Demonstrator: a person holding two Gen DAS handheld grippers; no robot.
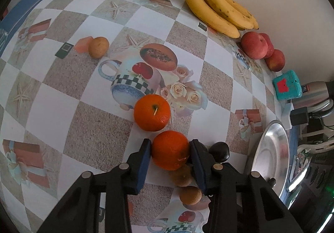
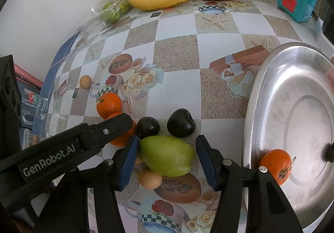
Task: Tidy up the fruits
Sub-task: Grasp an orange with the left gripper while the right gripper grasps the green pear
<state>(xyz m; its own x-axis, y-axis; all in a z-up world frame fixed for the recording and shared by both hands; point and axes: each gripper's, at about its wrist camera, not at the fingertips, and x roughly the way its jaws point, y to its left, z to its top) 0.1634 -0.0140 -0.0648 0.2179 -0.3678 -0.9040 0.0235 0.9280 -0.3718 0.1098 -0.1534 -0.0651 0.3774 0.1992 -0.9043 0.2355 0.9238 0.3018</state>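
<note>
Left claw clamped on an orange resting on the tabletop; right claw wide, straddling a green mango beside the metal tray holding another orange.

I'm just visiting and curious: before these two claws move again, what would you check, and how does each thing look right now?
1. Left gripper has the orange between both pads: ok.
2. Right gripper is open around the green mango, with a gap at the right pad: ok, not yet gripped.
3. Metal tray has bare space beside its one orange: ok.
4. Dark fruits touching the mango: cannot tell.
5. The left gripper's arm sits close beside the right gripper: not ok, could collide.
</note>
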